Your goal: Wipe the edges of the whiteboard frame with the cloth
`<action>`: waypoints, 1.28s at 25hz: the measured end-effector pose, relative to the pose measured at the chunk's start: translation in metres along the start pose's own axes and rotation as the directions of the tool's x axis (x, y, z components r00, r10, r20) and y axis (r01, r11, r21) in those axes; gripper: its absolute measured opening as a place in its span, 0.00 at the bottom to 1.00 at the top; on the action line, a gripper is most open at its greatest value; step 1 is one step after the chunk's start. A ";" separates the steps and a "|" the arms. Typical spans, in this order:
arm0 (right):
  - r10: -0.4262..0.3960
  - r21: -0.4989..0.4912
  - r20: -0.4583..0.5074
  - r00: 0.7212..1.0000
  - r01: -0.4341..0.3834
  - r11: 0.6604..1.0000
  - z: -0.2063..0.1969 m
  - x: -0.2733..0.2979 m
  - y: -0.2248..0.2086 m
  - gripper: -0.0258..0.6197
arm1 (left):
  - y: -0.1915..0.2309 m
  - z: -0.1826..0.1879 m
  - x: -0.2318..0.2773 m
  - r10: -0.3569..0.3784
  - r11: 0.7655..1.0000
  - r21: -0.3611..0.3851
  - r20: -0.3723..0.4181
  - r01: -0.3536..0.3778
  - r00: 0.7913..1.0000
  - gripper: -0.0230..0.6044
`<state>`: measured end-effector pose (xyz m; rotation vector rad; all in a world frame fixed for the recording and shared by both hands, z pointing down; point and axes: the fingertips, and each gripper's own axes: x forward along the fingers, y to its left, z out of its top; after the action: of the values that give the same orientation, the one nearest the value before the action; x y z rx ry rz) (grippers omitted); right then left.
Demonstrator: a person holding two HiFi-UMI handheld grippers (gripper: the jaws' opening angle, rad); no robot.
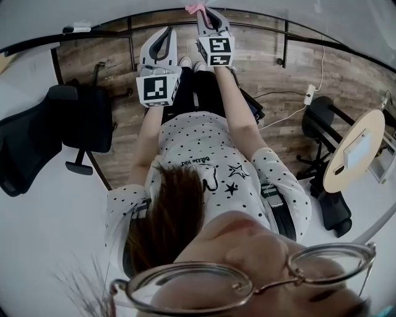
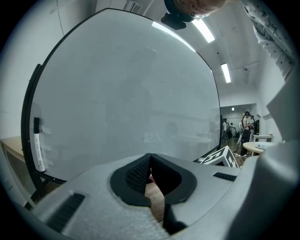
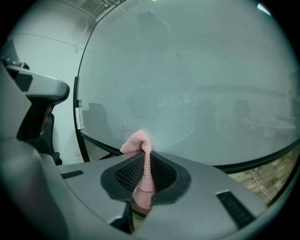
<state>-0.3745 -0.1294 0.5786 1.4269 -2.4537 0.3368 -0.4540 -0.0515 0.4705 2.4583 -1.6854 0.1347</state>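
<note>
The whiteboard (image 2: 131,89) fills both gripper views, its black frame (image 2: 28,117) curving round it. In the right gripper view the frame's lower edge (image 3: 253,161) and left edge (image 3: 76,93) show. My right gripper (image 3: 145,152) is shut on a pink knitted cloth (image 3: 139,140), whose bunched top sticks out past the jaw tips close to the board. In the head view that gripper (image 1: 207,11) holds the cloth (image 1: 195,7) at the frame's bottom rail (image 1: 124,21). My left gripper (image 2: 150,157) is shut with nothing in it, a little left of the right one (image 1: 167,30).
A marker (image 2: 38,145) hangs by the board's left frame edge. A black office chair (image 1: 68,124) stands at the left, a round wooden table (image 1: 356,148) and another chair at the right. A power strip with cable (image 1: 309,94) lies on the wooden floor. People stand far off (image 2: 246,124).
</note>
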 end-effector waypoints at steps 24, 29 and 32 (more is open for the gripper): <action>0.040 -0.026 -0.015 0.999 -0.040 0.999 -0.007 -0.036 -0.080 0.09 | -0.084 -0.007 0.039 0.027 0.999 -0.027 -0.012 -0.028 1.000 0.06; 0.052 -0.027 -0.013 0.999 -0.052 0.998 -0.009 -0.039 -0.089 0.09 | -0.094 -0.010 0.044 0.038 0.999 -0.031 -0.014 -0.039 0.999 0.06; 0.060 -0.029 -0.014 0.998 -0.060 0.998 -0.009 -0.041 -0.093 0.09 | -0.100 -0.011 0.046 0.044 0.998 -0.032 -0.016 -0.045 0.999 0.06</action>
<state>-0.2726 -0.1382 0.5782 1.3374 -2.4843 0.3199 -0.3444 -0.0568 0.4806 2.3915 -1.7227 0.1298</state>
